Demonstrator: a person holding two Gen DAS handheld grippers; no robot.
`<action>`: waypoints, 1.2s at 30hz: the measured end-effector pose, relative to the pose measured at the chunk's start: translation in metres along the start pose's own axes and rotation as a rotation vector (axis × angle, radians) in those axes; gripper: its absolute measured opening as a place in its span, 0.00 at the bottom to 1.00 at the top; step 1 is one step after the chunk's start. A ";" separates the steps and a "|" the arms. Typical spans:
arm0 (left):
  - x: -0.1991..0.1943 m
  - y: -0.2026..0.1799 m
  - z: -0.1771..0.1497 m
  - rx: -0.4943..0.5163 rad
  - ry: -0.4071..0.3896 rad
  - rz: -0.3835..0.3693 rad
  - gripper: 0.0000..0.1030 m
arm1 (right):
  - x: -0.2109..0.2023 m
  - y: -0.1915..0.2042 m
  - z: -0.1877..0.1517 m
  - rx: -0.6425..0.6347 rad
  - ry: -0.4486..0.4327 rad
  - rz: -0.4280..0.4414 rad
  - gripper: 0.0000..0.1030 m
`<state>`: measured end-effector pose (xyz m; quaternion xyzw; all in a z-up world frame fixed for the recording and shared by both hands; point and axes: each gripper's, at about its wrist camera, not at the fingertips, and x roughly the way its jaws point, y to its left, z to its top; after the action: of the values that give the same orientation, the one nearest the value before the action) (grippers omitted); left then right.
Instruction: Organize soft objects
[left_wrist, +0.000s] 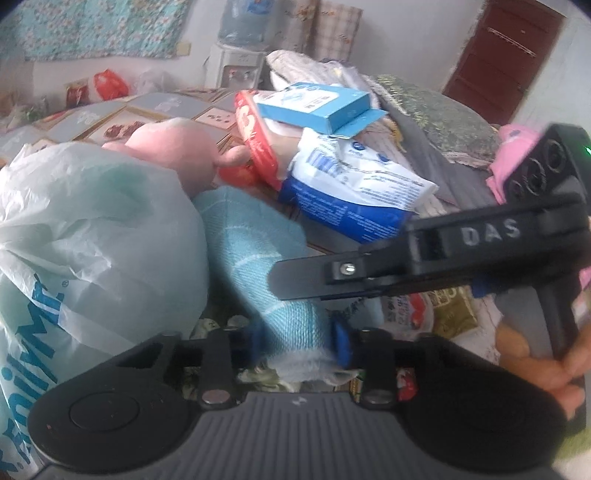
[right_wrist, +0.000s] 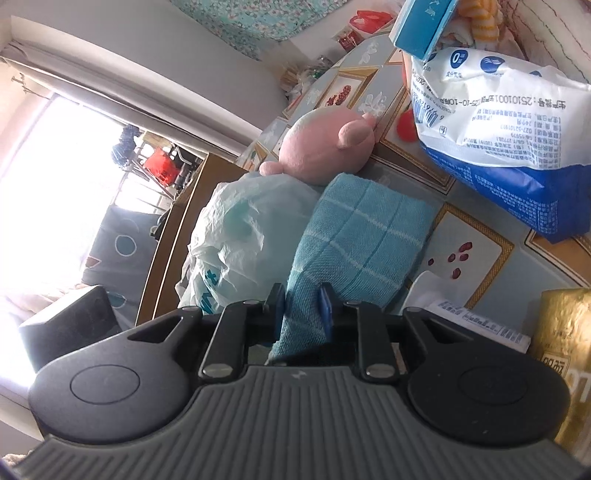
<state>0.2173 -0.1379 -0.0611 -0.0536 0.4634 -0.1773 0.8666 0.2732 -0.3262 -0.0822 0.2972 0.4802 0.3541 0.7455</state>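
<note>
Left wrist view shows your left gripper (left_wrist: 295, 345) with its blue-padded jaws clamped on one end of the light blue woven towel with pale check lines (left_wrist: 255, 236); the frayed white hem bunches between the pads. Your right gripper (left_wrist: 295, 282) reaches in from the right, its black fingers pressed together on the same towel further along. In the right wrist view your right gripper (right_wrist: 301, 306) pinches a fold of the towel (right_wrist: 354, 236) between its pads, and the cloth runs up and away from the jaws.

One translucent white plastic bag with blue lettering (left_wrist: 92, 229) lies just beside the towel on its left; what it contains you cannot tell. One pink plush toy with round ears (right_wrist: 325, 147) rests against the bag's far end, touching the towel. Beyond it you have one blue-and-white soft plastic pack (right_wrist: 506, 129), one blue cardboard box (left_wrist: 314, 105) on top, and one red round lid (left_wrist: 255, 136).
</note>
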 end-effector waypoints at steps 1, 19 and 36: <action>0.000 0.002 0.001 -0.014 0.002 -0.004 0.26 | -0.002 -0.002 0.000 0.005 -0.005 0.003 0.21; -0.049 0.021 0.029 -0.192 -0.182 -0.197 0.17 | -0.047 -0.035 0.004 0.297 -0.201 0.165 0.69; -0.129 0.005 0.031 -0.145 -0.404 -0.372 0.17 | -0.037 -0.011 -0.012 0.485 -0.174 0.514 0.88</action>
<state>0.1781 -0.0893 0.0564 -0.2337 0.2749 -0.2855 0.8879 0.2545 -0.3612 -0.0765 0.6052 0.3947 0.3792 0.5781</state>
